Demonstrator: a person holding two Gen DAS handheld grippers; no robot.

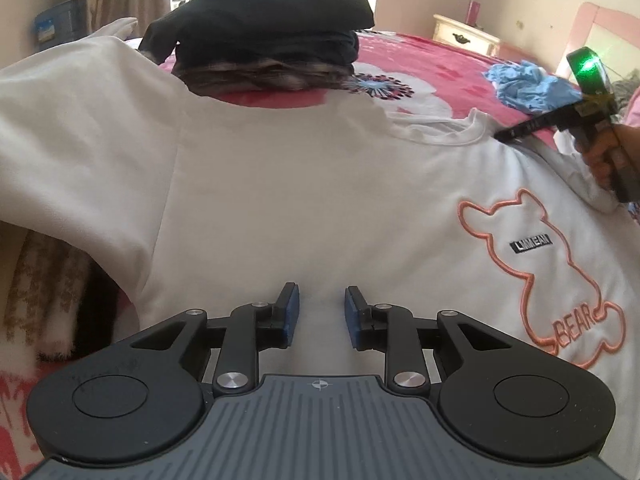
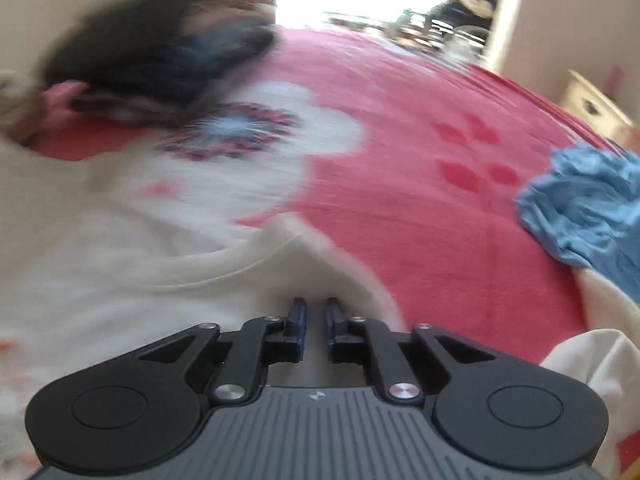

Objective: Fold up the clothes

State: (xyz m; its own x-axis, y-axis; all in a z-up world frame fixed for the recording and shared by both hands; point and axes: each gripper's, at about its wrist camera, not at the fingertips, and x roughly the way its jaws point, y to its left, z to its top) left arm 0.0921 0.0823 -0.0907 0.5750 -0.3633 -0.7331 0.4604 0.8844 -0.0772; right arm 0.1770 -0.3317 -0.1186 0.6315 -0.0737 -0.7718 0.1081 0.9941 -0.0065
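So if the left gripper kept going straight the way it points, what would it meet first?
Most likely the white shirt: the left gripper points down at its plain front, left of the bear print, with nothing in between.

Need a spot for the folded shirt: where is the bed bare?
Bare pink bedspread lies between the white shirt's collar, the stack of folded clothes and the crumpled blue cloth. The near side is crowded: the white shirt covers it.
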